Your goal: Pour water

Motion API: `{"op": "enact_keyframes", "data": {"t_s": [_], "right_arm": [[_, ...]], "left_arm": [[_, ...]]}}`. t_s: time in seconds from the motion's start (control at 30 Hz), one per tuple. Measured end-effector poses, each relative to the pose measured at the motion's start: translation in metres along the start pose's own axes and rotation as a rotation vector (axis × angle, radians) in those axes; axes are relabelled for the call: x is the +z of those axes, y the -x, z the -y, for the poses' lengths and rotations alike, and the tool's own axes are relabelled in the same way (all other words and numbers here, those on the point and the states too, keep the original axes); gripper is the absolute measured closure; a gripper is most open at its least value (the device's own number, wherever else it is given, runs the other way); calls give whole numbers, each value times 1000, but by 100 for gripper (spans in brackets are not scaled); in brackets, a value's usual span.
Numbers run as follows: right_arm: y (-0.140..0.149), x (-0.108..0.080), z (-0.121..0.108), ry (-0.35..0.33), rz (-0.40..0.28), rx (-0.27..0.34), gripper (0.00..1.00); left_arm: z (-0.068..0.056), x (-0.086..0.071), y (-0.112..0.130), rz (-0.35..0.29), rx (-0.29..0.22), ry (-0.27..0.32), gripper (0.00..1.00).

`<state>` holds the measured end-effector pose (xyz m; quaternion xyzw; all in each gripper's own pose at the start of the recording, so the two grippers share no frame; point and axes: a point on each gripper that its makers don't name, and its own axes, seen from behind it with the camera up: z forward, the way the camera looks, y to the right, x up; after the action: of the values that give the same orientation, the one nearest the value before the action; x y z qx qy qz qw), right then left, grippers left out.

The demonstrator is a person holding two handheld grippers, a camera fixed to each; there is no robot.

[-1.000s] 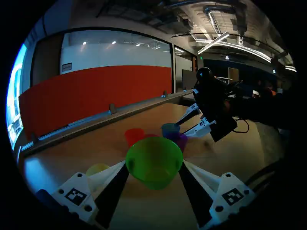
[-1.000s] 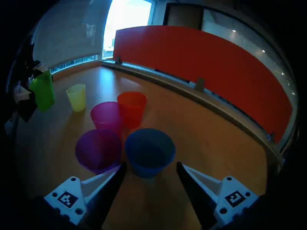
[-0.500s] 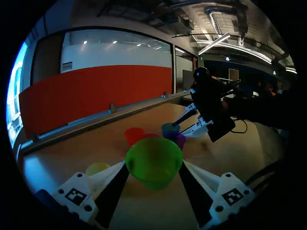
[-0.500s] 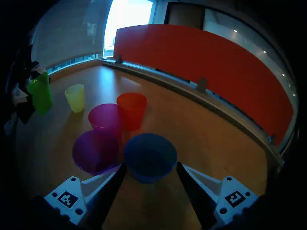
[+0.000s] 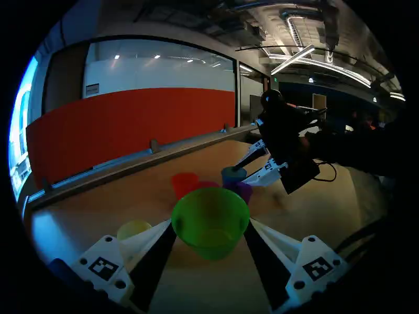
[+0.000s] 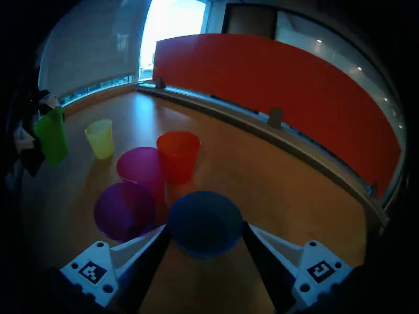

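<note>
Left gripper view: left gripper (image 5: 209, 226) is clamping the green cup (image 5: 210, 217) at lower centre, both fingers (image 5: 157, 246) pressing on its sides, spread about a cup's width. The cup is sitting upright, mouth facing the camera; whether anything is inside, cannot tell. The yellow cup (image 5: 132, 228) is peeking out just left of it. Behind it, around centre frame, the red cup (image 5: 184, 183), purple cup (image 5: 244, 190) and blue cup (image 5: 233, 175) are standing in a cluster on the wooden table (image 5: 324, 204). The right gripper (image 5: 250, 168) is reaching in from the right, its fingers lying either side of the blue cup.

Right gripper view: the blue cup (image 6: 204, 222) is sitting at lower centre between the fingertips, rim filling the gap and looking to touch both; cannot tell if they are pressing. The purple cup (image 6: 124, 210) is standing just left, touching or nearly. The magenta cup (image 6: 140, 166) and red cup (image 6: 179, 156) are standing behind, the yellow cup (image 6: 99, 138) farther left, the green cup (image 6: 51, 137) at the left edge. An orange partition (image 6: 293, 89) is running across the upper right.
</note>
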<state>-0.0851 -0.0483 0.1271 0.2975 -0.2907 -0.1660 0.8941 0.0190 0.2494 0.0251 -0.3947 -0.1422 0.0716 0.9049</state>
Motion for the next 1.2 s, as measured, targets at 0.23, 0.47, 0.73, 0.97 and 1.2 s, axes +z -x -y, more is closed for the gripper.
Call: {"op": "enact_keyframes", "data": {"t_s": [0.23,0.47,0.73,0.97,1.2], "right_arm": [[1,1,2,-16,-3,34,5],[1,3,4,-18,-8,44,8],[-1,3,3,-8,-26,74,9],[-2,-1,3,6,-43,76,10],[-15,-13,5,11,-95,91,10]], "left_arm": [[1,1,3,5,1,0,14],[2,1,3,5,-1,-3,14],[3,1,4,7,-1,-6,14],[5,-1,3,6,-2,-11,14],[5,-1,2,4,0,-15,14]]}}
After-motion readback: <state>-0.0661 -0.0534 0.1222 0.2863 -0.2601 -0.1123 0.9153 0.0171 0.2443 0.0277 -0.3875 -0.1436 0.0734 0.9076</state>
